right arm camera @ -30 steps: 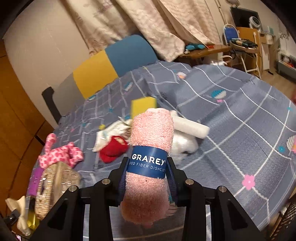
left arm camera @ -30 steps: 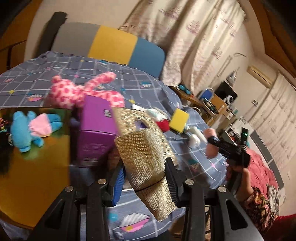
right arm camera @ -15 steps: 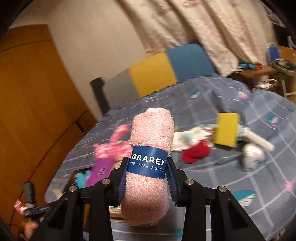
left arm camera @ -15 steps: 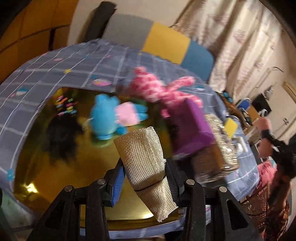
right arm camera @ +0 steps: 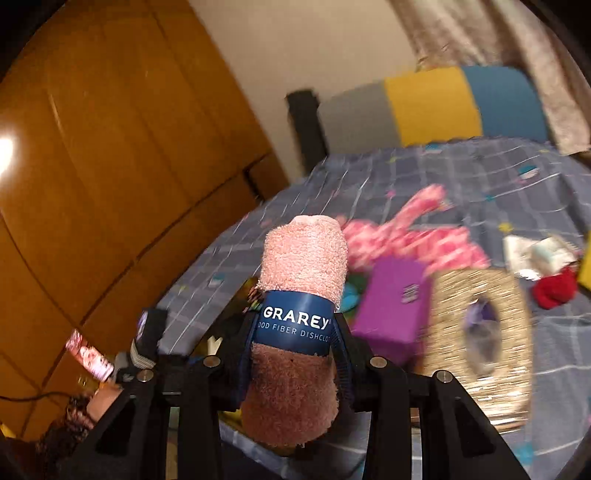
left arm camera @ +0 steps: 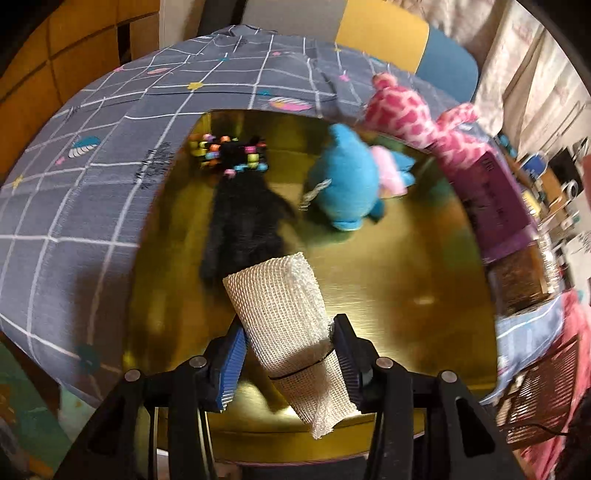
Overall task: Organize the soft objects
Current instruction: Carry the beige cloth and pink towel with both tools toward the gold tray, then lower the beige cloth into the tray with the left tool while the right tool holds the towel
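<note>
The left gripper (left arm camera: pixel 290 354) points steeply down with a folded cream mesh cloth (left arm camera: pixel 284 314) between its jaws. The jaws have just been opening; the right pad touches the cloth, while a gap shows at the left pad, so the grip looks loosened rather than clamped. Directly beneath lies a shiny gold tray (left arm camera: pixel 406 295), set on a bed covered by a grey-blue grid-patterned sheet (left arm camera: pixel 92 166).

On the tray, just past the cloth, lies a black furry toy (left arm camera: pixel 243 214) with coloured beads at its far end. Beside it to the right sits a blue plush (left arm camera: pixel 347 181) with a pink patch. At the tray's far right rim a pink spotted plush (left arm camera: pixel 417 114) rests on the sheet, touching a purple box (left arm camera: pixel 495 199).

The right gripper (right arm camera: pixel 295 347) is clenched on a rolled pink dishcloth (right arm camera: pixel 303 258) with a blue paper band. Past it, blurred, the purple box stands beside a gold woven tissue cover (right arm camera: pixel 480 332), and a red soft item (right arm camera: pixel 554 291) lies further right on the sheet.

At the head of the bed stands a headboard (right arm camera: pixel 432 103) in grey, yellow and blue panels. Orange wooden panelling (right arm camera: pixel 110 166) fills the left wall; pale curtains (right arm camera: pixel 498 33) hang beyond the headboard.
</note>
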{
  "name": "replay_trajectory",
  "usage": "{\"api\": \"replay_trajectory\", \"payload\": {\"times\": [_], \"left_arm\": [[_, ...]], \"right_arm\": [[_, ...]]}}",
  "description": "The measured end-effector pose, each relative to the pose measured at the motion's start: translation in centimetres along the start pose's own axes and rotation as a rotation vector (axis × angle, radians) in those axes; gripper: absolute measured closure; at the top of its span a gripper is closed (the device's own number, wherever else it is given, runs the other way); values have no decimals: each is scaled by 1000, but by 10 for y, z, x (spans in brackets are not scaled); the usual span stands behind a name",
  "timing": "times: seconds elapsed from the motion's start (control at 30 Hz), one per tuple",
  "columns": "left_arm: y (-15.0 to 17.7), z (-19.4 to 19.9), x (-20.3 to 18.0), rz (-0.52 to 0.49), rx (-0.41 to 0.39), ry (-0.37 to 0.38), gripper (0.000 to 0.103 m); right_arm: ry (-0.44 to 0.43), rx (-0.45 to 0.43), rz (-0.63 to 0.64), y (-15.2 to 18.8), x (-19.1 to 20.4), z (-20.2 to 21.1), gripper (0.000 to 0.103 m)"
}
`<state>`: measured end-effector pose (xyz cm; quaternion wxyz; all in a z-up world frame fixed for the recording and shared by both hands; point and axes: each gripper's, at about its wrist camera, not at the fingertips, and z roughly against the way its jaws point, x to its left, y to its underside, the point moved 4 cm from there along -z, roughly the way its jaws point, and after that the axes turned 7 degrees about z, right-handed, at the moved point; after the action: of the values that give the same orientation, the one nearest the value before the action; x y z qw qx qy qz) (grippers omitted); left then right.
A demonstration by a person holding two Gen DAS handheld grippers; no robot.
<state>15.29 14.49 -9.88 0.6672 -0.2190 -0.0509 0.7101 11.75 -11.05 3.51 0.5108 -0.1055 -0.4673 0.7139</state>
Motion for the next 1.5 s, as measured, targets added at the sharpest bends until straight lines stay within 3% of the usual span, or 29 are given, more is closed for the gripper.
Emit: {"api": "replay_trajectory", "payload": {"times": [0.2,0.3,0.5,0.67,0.77,0.9,1.1,1.33,1.5], "left_arm": [[-4,-22,13,-89,70,-127,51],[-5,-24,19,-72,65,-118,49],[-2,-17,30,-39,48,-146,31],[4,0,36,7,17,-92,31],[2,13,39,63,-45,-55,31],[8,39,46,174,-156,44,32],[9,56,48,340,-224,200,32],[13,86,34,347,-348,252,32],[13,94,31,351,-388,261,32]], "right_arm": [[-41,154,-14,24,24,-65,64],[-60,210,-43,33,29,-92,64],[-79,299,-68,50,39,-131,64],[-84,347,-79,58,45,-154,64],[-86,369,-85,61,49,-164,64],[-85,382,-70,64,53,-175,64],[-72,403,-67,67,56,-185,64],[-28,384,-45,51,58,-203,63],[-2,393,-56,49,57,-220,59]]}}
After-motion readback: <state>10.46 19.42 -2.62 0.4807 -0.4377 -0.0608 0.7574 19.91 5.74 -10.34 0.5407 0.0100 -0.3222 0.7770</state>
